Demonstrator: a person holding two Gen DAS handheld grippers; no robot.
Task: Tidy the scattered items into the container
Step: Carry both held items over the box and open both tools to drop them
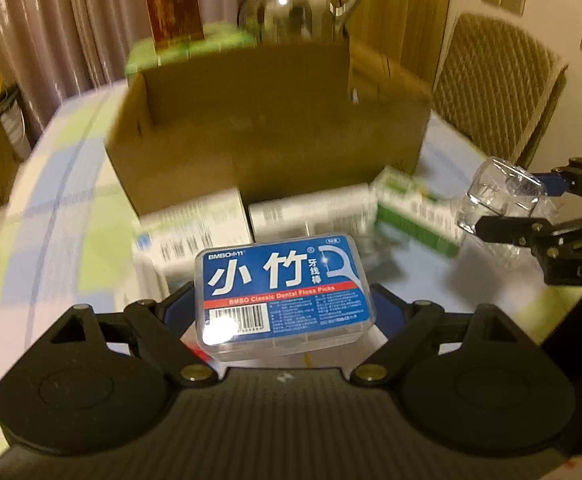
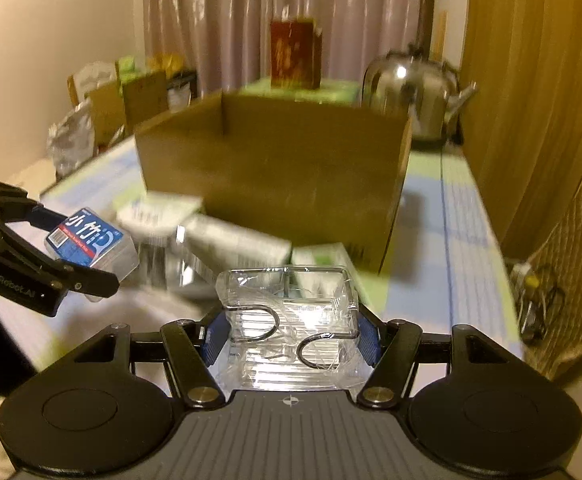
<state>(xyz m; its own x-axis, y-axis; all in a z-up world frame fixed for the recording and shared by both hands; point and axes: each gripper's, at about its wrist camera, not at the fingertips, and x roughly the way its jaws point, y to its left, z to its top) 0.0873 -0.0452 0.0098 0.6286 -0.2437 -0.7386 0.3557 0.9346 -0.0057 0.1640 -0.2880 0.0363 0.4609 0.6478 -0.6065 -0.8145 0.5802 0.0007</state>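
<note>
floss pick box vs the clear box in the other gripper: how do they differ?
The floss pick box carries a blue printed label; the clear box has none, showing metal hooks inside. The floss pick box sits in the left gripper, the clear box in the right gripper. Both are lifted, short of the cardboard box.

Pleated curtains (image 2: 251, 20), wicker chair (image 1: 495, 80)

Your left gripper (image 1: 283, 304), matt black plastic with blue pads, grips a glossy clear plastic floss-pick case with a blue paper label (image 1: 285, 294). Your right gripper (image 2: 291, 334) has the same finish and clamps a shiny transparent plastic box with thin wire hooks (image 2: 289, 312). Ahead sits a matt brown cardboard box (image 2: 275, 176), and behind it a polished, mirror-bright steel kettle (image 2: 411, 92).
</note>
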